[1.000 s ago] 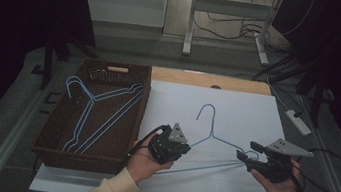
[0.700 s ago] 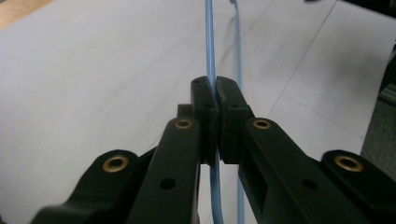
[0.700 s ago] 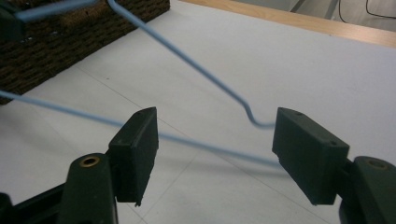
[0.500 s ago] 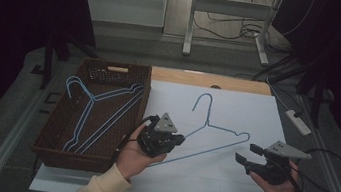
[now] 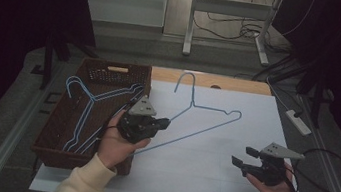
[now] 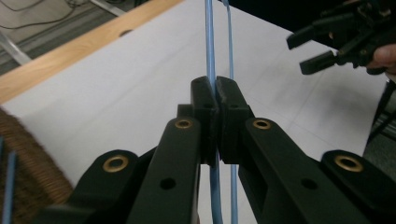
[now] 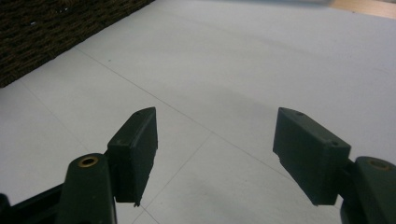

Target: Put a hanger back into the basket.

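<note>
A light blue wire hanger (image 5: 217, 109) is held tilted above the white table sheet (image 5: 207, 182), its hook pointing to the far side. My left gripper (image 5: 164, 123) is shut on the wire near its left corner. In the left gripper view the pads (image 6: 205, 100) pinch one blue strand (image 6: 209, 42) and a second strand runs beside it. My right gripper (image 5: 241, 155) stands open at the right, apart from the hanger; its jaws have just been opening, and only bare sheet lies between them (image 7: 215, 140). It also appears in the left gripper view (image 6: 308, 51).
A dark wicker basket (image 5: 116, 73) stands at the left with more blue hangers (image 5: 88, 99) in it; its wall shows in the right gripper view (image 7: 46, 28). A wooden strip (image 5: 231, 83) edges the far side. A white power strip (image 5: 298, 121) lies beyond the right edge.
The right gripper let go of the hanger's right end and opened wider. The left gripper lifted the hanger and carried it left and away, toward the basket.
</note>
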A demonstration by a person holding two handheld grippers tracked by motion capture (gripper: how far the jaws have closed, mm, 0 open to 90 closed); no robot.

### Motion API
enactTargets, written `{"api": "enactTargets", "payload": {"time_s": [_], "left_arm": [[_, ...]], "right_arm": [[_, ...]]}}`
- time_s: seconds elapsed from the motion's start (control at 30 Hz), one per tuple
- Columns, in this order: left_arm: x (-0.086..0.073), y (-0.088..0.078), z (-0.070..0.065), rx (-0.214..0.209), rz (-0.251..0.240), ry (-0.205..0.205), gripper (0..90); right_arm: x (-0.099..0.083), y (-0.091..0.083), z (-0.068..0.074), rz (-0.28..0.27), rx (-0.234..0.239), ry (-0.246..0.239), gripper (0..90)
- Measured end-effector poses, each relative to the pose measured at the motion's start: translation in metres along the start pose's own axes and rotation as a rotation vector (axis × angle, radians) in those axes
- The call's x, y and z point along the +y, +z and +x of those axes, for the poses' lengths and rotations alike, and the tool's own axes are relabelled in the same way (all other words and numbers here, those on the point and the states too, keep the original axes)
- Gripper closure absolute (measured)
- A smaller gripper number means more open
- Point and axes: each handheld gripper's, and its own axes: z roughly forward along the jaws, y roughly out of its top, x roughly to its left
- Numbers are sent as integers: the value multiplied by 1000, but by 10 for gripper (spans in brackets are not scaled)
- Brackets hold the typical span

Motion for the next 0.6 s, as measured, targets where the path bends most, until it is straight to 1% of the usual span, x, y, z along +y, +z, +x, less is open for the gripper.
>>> {"api": "enactTargets", "payload": {"time_s": [0.03,0.1,0.2,0.33,0.47,0.6], "left_arm": [[-1,-4,3,7,-3,-2,880],[-3,-15,11,22,-25,-16,880],[-9,-32,25,46,-54,-53,880],[-17,-45,39,84,-66,-75,880],[-26,-59,55,122,-80,-100,881],[-36,-74,68,147,-105,-126,881]], "right_arm": [[0,0,0,1,0,1,311],[-1,1,0,6,-2,3,309],[-3,2,-1,13,-1,-3,309],[-4,5,0,31,-2,-2,308],[-4,5,0,32,-6,-3,307],[-6,6,-1,39,-3,-1,305]]}}
